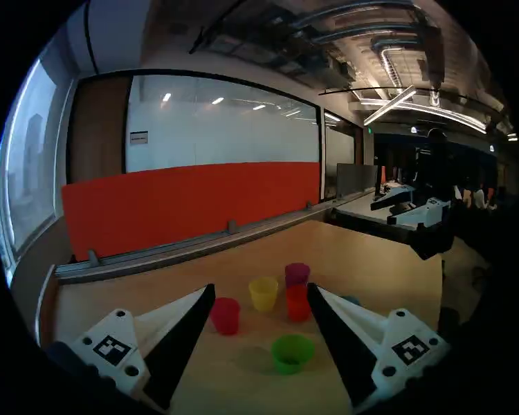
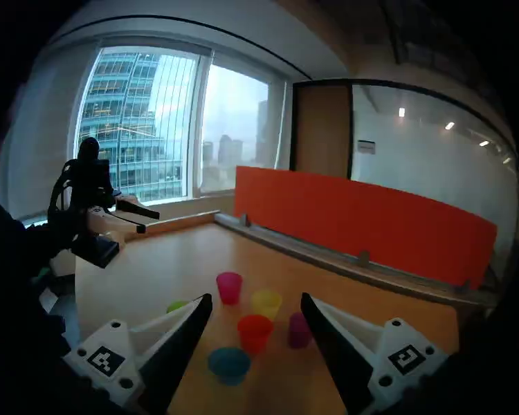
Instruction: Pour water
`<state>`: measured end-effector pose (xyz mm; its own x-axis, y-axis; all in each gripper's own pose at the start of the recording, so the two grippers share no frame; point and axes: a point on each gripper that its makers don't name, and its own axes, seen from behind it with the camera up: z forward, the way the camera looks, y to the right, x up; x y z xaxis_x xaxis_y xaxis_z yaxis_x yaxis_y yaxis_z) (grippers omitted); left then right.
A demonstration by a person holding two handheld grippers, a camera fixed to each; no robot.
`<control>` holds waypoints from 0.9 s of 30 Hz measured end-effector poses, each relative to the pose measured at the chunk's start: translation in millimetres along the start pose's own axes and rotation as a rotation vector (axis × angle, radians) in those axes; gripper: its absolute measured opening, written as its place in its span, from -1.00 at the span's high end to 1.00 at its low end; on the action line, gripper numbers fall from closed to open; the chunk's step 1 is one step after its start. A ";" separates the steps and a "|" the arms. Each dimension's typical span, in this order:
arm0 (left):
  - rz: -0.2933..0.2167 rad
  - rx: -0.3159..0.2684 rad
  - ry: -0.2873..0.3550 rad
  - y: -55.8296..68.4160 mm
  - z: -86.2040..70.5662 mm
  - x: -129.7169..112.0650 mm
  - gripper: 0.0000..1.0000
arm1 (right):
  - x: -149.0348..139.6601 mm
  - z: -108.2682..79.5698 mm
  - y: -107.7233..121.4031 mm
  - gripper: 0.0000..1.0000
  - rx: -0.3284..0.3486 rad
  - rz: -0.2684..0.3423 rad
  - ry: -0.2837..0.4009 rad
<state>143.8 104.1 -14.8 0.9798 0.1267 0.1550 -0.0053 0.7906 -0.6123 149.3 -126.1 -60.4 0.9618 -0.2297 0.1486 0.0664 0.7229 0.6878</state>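
Left gripper view: my left gripper [image 1: 259,286] hangs over the wooden table [image 1: 370,256], jaws wide apart and clamped on nothing. Six small cups stand upright in a loose cluster at lower centre, framed by the two fingers.
- Green cup [image 1: 292,353]: nearest, lowest in frame.
- Pink-red cup [image 1: 225,315]: just beside the tip of the left-of-frame finger.
- Yellow cup [image 1: 263,293]: centre of the cluster.
- Orange cup [image 1: 297,303]: right of the yellow one. The purple cup [image 1: 297,274] stands directly behind it and is partly covered by it.
- Teal cup [image 1: 351,300]: mostly hidden by the right-of-frame finger.

I cannot tell whether any cup holds water. An orange partition [image 1: 190,200] runs along the table's far edge at mid left. The other gripper shows at the mid right edge, well apart from the cups.

Right gripper view: my right gripper [image 2: 255,297] has its jaws apart too and faces the same cluster from the opposite side. Here the teal cup sits nearest, at bottom centre. The left-of-frame finger blocks most of the green cup. The left gripper appears at mid left near the table's edge, in front of a large window [image 2: 156,124].
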 end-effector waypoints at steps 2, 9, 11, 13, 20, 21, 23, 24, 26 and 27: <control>0.006 -0.006 -0.007 1.0 1.5 -3.0 -0.98 | -3.5 -0.2 -1.6 -0.98 0.006 -0.008 -0.007; 0.031 -0.025 -0.042 7.4 5.2 -18.8 -0.97 | -19.8 0.0 -8.6 -0.99 0.036 -0.012 -0.042; 0.040 -0.032 -0.051 10.3 5.9 -24.1 -0.97 | -24.1 0.4 -11.4 -0.99 0.046 -0.014 -0.055; 0.046 -0.038 -0.058 12.6 6.6 -28.8 -0.97 | -28.4 0.6 -13.4 -0.99 0.052 -0.021 -0.065; 0.047 -0.056 -0.096 18.8 11.5 -50.1 -0.97 | -44.4 1.7 -19.6 -0.99 0.070 -0.029 -0.092; 0.047 -0.059 -0.101 19.6 12.3 -53.0 -0.97 | -47.2 2.0 -20.3 -0.99 0.072 -0.027 -0.097; 0.047 -0.066 -0.111 21.4 13.8 -58.9 -0.97 | -53.7 2.7 -21.4 -0.99 0.077 -0.022 -0.107; 0.049 -0.069 -0.115 22.3 14.5 -61.6 -0.97 | -56.9 3.1 -21.5 -0.98 0.077 -0.020 -0.112; 0.055 -0.076 -0.124 24.5 16.0 -67.2 -0.97 | -63.9 4.0 -21.4 -0.99 0.078 -0.017 -0.121; 0.058 -0.078 -0.128 25.5 16.8 -69.7 -0.97 | -67.3 4.5 -21.1 -0.99 0.077 -0.016 -0.127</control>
<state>72.0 125.5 -28.2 0.9447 0.2501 0.2121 -0.0407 0.7312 -0.6810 82.0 -128.8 -81.8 0.9193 -0.3246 0.2223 0.0559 0.6672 0.7428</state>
